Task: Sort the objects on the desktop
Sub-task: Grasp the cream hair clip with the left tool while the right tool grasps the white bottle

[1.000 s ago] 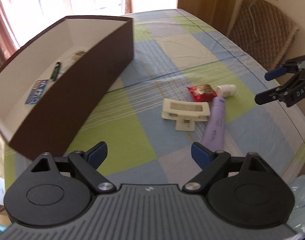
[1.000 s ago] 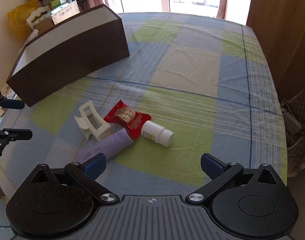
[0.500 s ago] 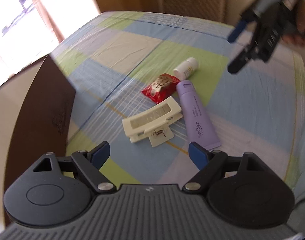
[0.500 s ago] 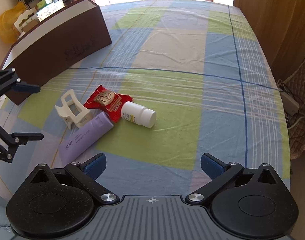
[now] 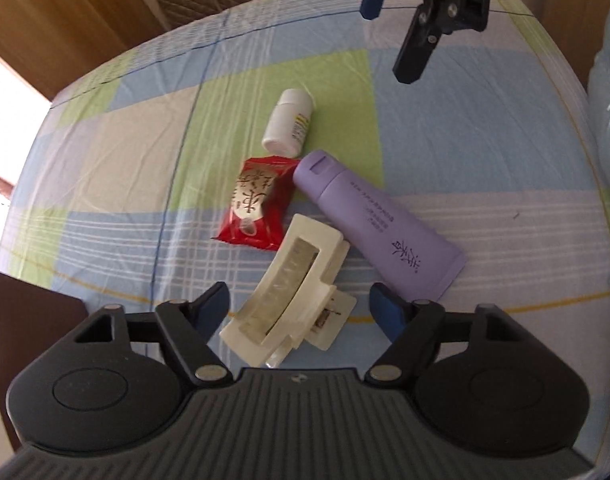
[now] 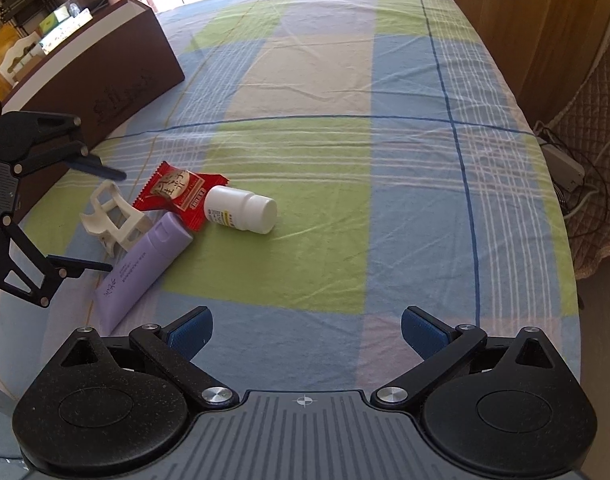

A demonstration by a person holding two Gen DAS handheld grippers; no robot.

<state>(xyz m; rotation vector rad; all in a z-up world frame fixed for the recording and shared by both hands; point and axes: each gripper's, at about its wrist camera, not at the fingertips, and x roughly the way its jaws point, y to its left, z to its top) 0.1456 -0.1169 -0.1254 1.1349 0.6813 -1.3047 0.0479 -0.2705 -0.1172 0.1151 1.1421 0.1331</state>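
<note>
1. Left gripper (image 5: 299, 304) is hanging with its fingers spread wide and holding nothing, straddling the cream hair clip (image 5: 289, 292) at the lower centre of the frame.
2. Right gripper (image 6: 305, 330) is likewise released and holding nothing, hovering over bare checked cloth on the bench (image 6: 385, 160).
3. Clip, red snack packet (image 5: 257, 204), purple tube (image 5: 369, 216) and white bottle (image 5: 287, 122) are lying bunched, touching or nearly so.
4. Risk: closing on the clip is likely nudging the tube or dragging the packet; hollow clip may be twisting out.
5. Only the right view is showing the brown box (image 6: 105, 72), upper left; its inside is hidden.
</note>
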